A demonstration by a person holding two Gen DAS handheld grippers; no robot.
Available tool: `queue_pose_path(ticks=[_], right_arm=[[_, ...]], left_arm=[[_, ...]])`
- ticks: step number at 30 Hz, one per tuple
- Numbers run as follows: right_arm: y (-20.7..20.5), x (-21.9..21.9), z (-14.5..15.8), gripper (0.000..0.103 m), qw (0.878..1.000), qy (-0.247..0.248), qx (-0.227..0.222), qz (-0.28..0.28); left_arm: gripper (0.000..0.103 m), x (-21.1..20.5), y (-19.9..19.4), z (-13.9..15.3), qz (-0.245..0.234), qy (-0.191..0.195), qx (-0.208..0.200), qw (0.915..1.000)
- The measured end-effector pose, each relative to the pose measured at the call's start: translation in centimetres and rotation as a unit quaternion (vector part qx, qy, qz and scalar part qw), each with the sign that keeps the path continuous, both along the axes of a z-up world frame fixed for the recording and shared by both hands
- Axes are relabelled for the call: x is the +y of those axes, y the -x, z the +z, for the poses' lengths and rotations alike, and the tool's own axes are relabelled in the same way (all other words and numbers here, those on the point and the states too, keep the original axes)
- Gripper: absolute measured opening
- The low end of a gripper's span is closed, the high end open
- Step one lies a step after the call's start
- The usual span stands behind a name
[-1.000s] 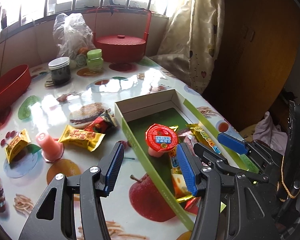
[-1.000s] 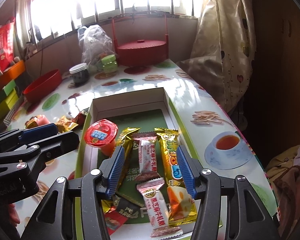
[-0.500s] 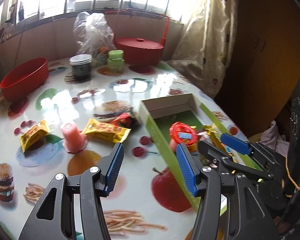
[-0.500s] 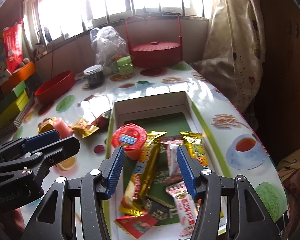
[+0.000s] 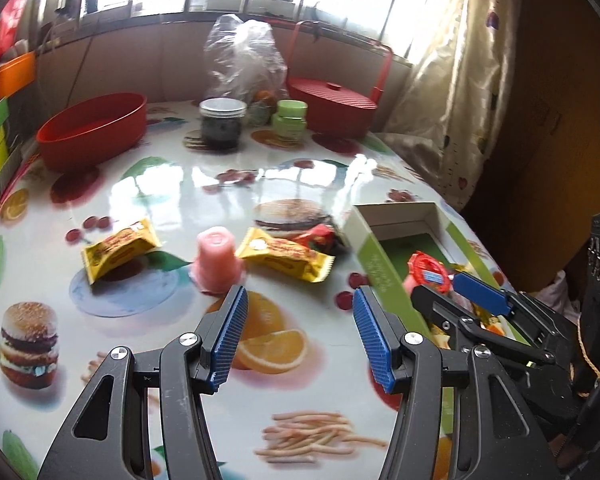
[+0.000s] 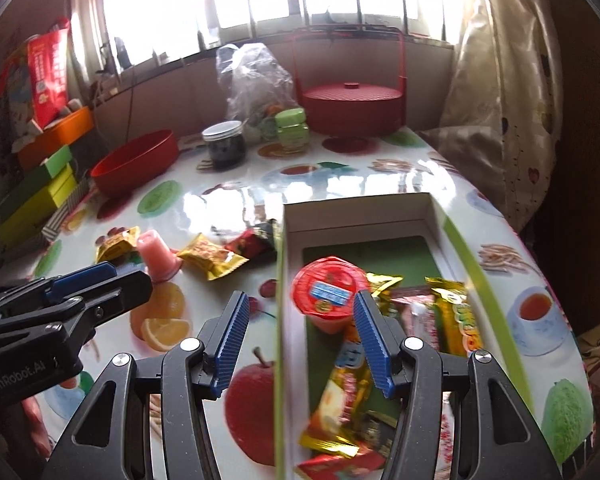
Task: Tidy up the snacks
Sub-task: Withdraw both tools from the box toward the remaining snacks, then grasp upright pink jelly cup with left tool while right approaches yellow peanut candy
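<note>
Left wrist view: your left gripper (image 5: pixel 296 334) has its jaws released, empty; the pink jelly cup (image 5: pixel 217 261) stands just ahead of them on the tabletop (image 5: pixel 180 184).

Right wrist view: your right gripper (image 6: pixel 298 338) has released jaws straddling the green box (image 6: pixel 281 280) wall. "GenRobot.AI" reads on the left tool.

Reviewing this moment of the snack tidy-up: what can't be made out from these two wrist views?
- Near end of the green box: cut off by the bottom edge, right wrist view.
- Snacks in the box: partly behind the right gripper, motion-blurred.
- Red wrapper beside the box: half hidden by the yellow packet, left wrist view.
- Clear plastic bag: contents too small, backlit.
</note>
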State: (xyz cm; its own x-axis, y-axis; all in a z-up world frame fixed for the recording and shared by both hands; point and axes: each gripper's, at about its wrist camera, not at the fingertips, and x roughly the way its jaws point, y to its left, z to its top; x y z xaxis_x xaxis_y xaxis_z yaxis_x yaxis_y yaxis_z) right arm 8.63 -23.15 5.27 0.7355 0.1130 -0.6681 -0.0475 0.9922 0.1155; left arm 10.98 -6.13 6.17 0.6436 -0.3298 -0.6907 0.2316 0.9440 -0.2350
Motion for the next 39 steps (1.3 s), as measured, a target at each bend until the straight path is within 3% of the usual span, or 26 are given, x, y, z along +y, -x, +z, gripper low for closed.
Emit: queue_pose_path(ticks=[20,33,39], right_arm=[[-3.4,4.4,-0.5,0.054,0.997,0.037,0.009,0.072],[-7.7,7.4,-1.5,0.054,0.988,0.079,0.056,0.117],[-8.6,7.6,-1.9,0.054,0.988,0.065,0.077,0.116]], left_arm=[[0.056,5.1,-1.6,-1.7,0.047,0.019,0.015,0.9986],[0.056,7.6,-2.7,-2.7,0.062,0.029,0.024,0.9973],[0.056,8.0,-3.4,-3.0,0.061,0.036,0.028,0.9971]])
